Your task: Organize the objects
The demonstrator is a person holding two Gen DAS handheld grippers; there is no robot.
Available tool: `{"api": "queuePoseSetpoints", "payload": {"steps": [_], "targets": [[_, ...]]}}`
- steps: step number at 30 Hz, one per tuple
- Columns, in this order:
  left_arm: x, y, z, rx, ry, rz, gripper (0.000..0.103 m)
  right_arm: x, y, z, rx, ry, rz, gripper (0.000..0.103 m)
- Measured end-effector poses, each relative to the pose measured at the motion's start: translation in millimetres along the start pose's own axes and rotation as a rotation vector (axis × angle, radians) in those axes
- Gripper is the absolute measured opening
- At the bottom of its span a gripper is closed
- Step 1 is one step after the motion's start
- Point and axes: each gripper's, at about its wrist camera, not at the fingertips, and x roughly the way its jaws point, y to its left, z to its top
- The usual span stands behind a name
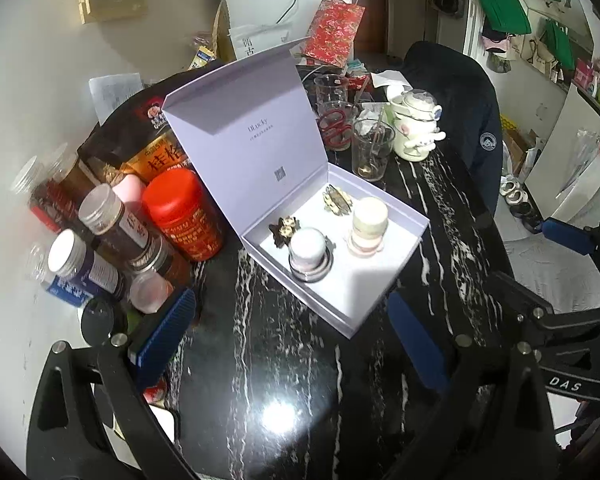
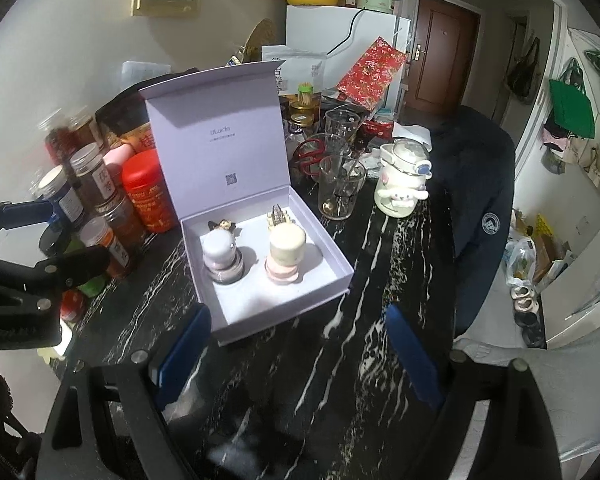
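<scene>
A white gift box [image 2: 320,280] sits lid-up on the dark marbled surface [image 2: 340,380], two small jars [image 2: 224,256] standing inside for storage. Both tools, left [image 1: 288,344] and right [image 2: 296,356], hover released, grasping nothing, just short of the box.

Both grippers hang angled downward, side by side. The left gripper [image 1: 292,344] and right gripper [image 2: 300,356] stand wide apart, empty.
</scene>
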Motion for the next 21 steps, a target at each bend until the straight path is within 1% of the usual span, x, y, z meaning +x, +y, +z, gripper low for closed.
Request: {"api": "queuePoseSetpoints", "payload": {"steps": [8, 12, 17, 21], "targets": [[-15, -15, -32, -0.013, 0.013, -0.009, 0.097, -17, -3, -31, -0.011, 0.016, 0.017, 0.09], [-22, -23, -47, -0.023, 0.01, -0.003, 0.097, -24, -6, -44, -0.018, 0.023, 0.022, 0.09], [-29, -33, -63, -0.05, 0.011, -0.008, 0.097, -36, -16, -59, 0.02, 0.005, 0.024, 0.09], [-31, -40, -72, -0.059, 0.006, -0.003, 0.097, -40, -18, -67, 0.005, -0.007, 0.019, 0.09]]}}
